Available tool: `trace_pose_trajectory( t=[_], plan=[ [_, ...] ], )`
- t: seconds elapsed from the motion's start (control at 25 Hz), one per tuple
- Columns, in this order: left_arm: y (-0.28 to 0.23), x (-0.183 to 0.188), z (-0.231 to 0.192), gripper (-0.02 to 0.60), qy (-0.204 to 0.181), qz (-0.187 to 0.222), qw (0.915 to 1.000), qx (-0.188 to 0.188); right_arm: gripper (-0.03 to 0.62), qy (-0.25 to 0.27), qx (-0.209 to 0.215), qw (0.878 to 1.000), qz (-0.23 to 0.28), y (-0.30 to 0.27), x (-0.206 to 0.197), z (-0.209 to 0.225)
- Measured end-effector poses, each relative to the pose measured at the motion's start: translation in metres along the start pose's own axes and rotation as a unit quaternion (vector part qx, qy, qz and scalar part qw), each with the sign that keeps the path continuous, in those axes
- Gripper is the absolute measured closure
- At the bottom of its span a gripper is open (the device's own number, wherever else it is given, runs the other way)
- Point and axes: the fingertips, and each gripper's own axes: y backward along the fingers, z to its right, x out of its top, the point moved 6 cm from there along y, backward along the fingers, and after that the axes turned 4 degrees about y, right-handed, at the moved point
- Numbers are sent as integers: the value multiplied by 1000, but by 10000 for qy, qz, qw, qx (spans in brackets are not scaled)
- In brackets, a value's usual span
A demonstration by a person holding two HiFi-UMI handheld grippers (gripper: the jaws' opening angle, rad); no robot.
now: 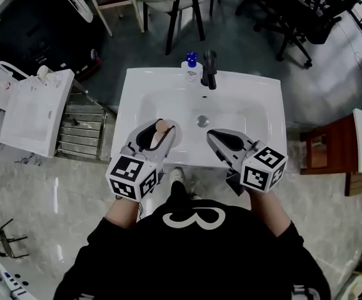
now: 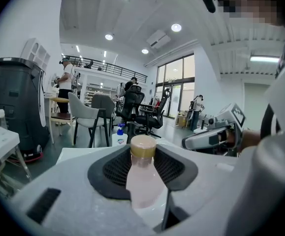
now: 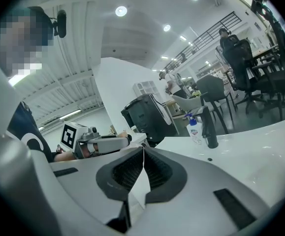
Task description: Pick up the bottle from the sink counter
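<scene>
Just past the person's black top, the left gripper clamps a pale pink bottle over the white sink's near edge. Beside it hovers the right gripper, jaws pressed together on nothing.

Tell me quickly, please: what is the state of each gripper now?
Left gripper: closed on the pale pink bottle.
Right gripper: closed, with nothing between its jaws.
</scene>
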Motion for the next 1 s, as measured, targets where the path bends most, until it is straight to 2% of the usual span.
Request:
trace_pose_trajectory(
  t=[0.36,0.56,1.0],
  plan=[
    [35,-8,55,433,87,140,9997,-168,580,360,83,9990,239,46,5,-30],
    [52,-7,85,433,-141,146,9992,-342,580,568,140,9976,368,72,10,-50],
    [77,-3,120,433,-250,183,9984,-483,580,907,421,9934,570,103,20,-85]
  ],
)
